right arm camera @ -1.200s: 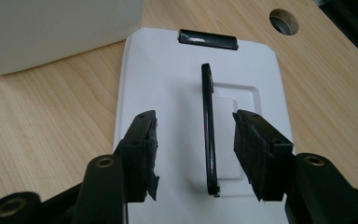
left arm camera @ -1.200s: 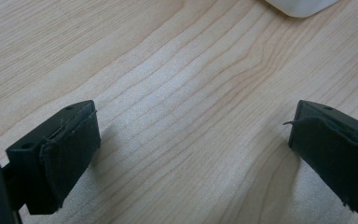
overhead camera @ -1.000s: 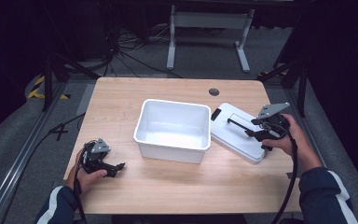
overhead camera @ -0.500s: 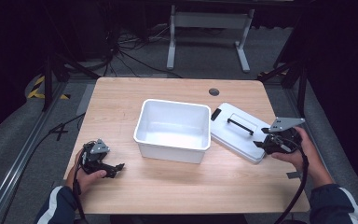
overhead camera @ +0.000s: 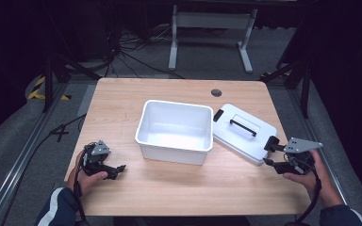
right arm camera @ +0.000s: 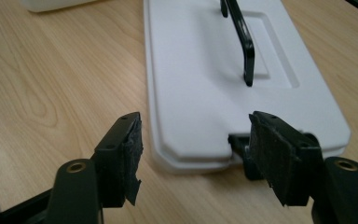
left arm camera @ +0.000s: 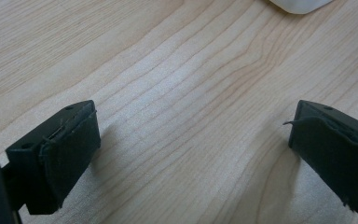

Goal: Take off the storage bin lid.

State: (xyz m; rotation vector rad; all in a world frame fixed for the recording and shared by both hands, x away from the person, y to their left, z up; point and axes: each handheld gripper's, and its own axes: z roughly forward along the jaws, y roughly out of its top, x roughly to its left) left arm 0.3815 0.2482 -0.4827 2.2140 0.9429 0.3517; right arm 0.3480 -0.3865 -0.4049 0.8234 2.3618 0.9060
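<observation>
Lid (overhead camera: 243,132), white with a black handle (overhead camera: 243,126), is laid flat on the surface (overhead camera: 122,99) just to the right of the open white bin (overhead camera: 175,131), its near corner touching or almost touching the bin's right wall. The bin is seen to be empty. A black latch (right arm camera: 242,148) at the lid's near end is seen between the jaws in the right gripper view. The right gripper (overhead camera: 274,153) has been drawn back from over the handle, where it was a second ago, to the lid's near right edge; its jaws are spread wide and nothing is held. From this it is judged that the lid has been let go and set down, so the bin is left uncovered. The left gripper (overhead camera: 114,170) is kept low at the front left of the surface, unmoved, well apart from the bin, its jaws parted over bare wood
</observation>
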